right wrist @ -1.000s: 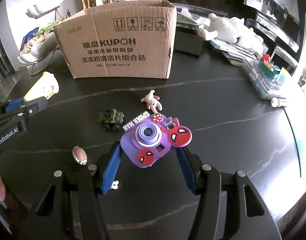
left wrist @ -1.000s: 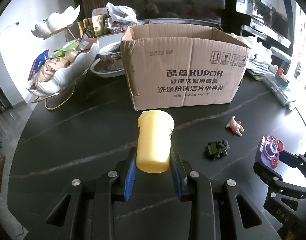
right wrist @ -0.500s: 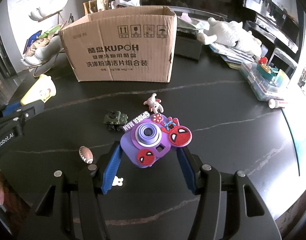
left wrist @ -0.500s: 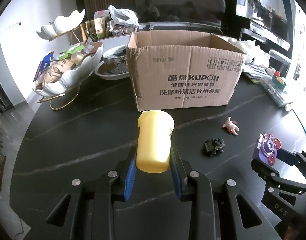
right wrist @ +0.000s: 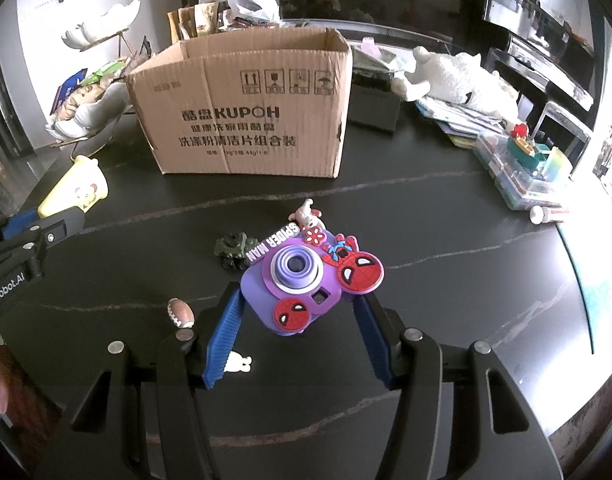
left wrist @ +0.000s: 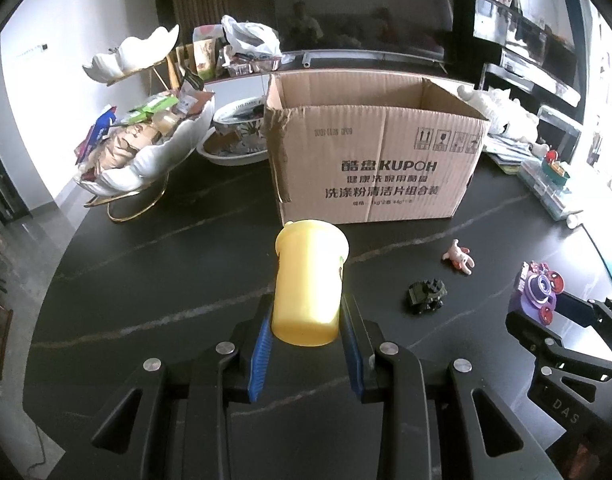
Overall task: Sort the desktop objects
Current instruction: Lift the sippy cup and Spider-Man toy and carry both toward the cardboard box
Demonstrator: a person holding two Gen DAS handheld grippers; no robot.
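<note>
Left wrist view: left gripper clamped on a yellow cup, blue pads pressed against both sides near its base, cup tilted forward, held above the black table. Straight ahead sits the open cardboard box. Print on its front: "KUPOH" preceded by two Chinese characters, two more lines of Chinese text below, small handling symbols top right, a faint stamped code upper middle that I can't read. To the right on the table: small pink-white figure, dark toy tank nearer the camera, well apart from each other. Far right, the right gripper's body shows "DAS" on its side; purple toy camera sits at its tip. Left of the box: white shell-shaped stand full of snack packets.

Right wrist view: right gripper grips the purple toy camera between its blue fingers, lifted off the table. Camera carries a "SPIDER MAN" tag and red Spider-Man mask badges. Behind it on the table: toy tank and the pink-white figure, partly hidden by the camera. Mini football just left of the left finger; tiny white figure under it. Box front reads the same "KUPOH". Far left: left gripper arm marked "enRobot.AI" (start cut off), holding the yellow cup, cartoon face on it. Right edge: clear plastic cases with a small toy on top.
</note>
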